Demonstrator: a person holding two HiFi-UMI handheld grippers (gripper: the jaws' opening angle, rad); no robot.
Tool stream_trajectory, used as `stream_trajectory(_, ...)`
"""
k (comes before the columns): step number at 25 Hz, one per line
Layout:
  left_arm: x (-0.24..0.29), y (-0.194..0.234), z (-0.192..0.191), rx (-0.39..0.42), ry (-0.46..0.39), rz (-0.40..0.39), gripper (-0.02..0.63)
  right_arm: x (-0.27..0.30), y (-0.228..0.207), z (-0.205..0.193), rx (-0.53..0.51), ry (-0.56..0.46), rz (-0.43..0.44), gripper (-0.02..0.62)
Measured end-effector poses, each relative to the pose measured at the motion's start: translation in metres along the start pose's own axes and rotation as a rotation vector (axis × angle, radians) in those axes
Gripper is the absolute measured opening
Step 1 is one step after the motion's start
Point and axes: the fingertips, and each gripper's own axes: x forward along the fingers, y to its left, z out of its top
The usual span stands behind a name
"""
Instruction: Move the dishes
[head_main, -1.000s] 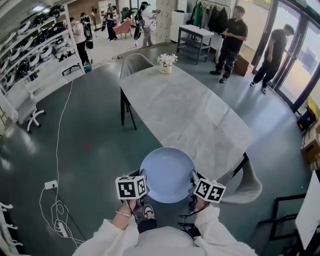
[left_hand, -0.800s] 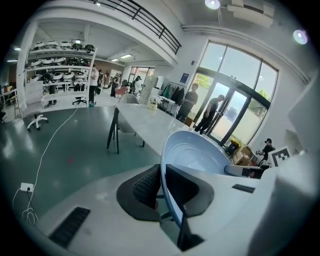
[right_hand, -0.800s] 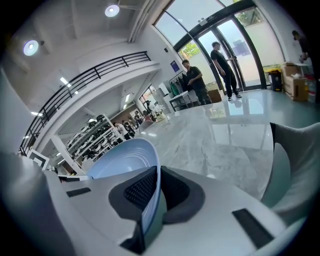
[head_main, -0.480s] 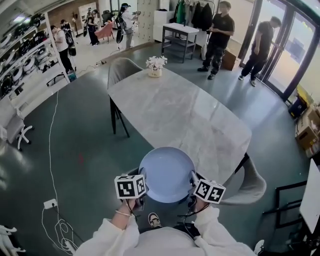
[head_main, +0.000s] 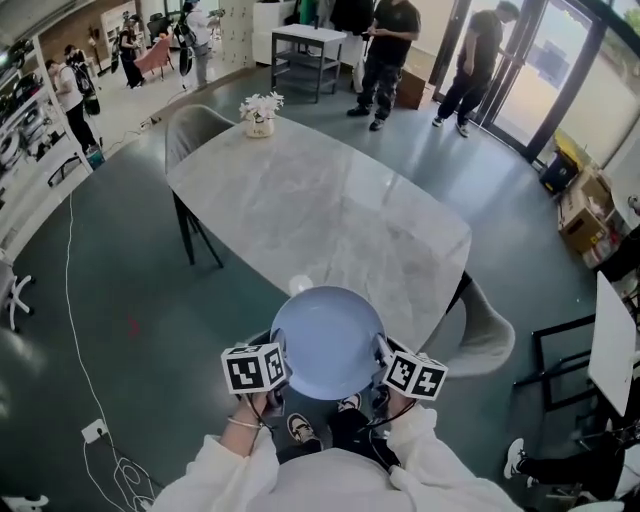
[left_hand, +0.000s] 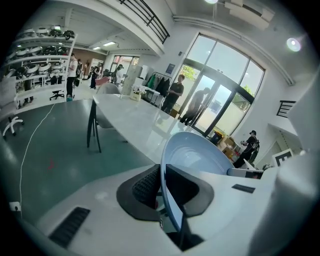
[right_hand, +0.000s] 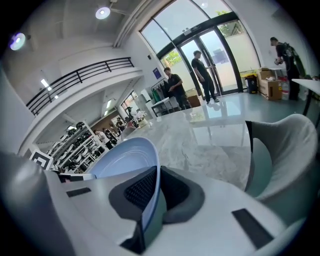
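A pale blue plate (head_main: 328, 340) hangs in the air in front of me, at the near edge of the grey marble table (head_main: 300, 215). My left gripper (head_main: 280, 354) is shut on its left rim, my right gripper (head_main: 380, 354) on its right rim. In the left gripper view the plate (left_hand: 200, 155) stands edge-on, and the rim is pinched between the dark pads of the left gripper (left_hand: 162, 187). The right gripper view shows the same plate (right_hand: 125, 157) clamped at its other rim by the right gripper (right_hand: 156, 192).
A vase of white flowers (head_main: 258, 115) stands at the table's far end. One grey chair (head_main: 195, 125) is at the far left corner, another (head_main: 480, 335) at the near right. People stand beyond the table near a metal trolley (head_main: 305, 45). A cable (head_main: 70, 300) runs across the floor on the left.
The plate and both grippers have come closer to the table's near edge, and the table now fills more of the head view. Both grips on the rim look unchanged.
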Motion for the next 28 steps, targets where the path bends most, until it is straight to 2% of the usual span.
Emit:
stream_trajectory(5,0.018,-0.035,0.000,0.058,0.021,-0.042,0.035,-0.014,-0.032,0.012,0.046,-0.028,-0.043,0.075)
stream_trajectory(18,0.061,-0.076,0.024,0.088,0.034,-0.038,0.035,-0.009,-0.074,0.052,0.059,-0.051,-0.049,0.075)
stream_trajectory(28,0.105,-0.111,0.028,0.137,0.090,-0.085,0.035,-0.013,-0.118,0.064,0.108,-0.061,-0.114,0.074)
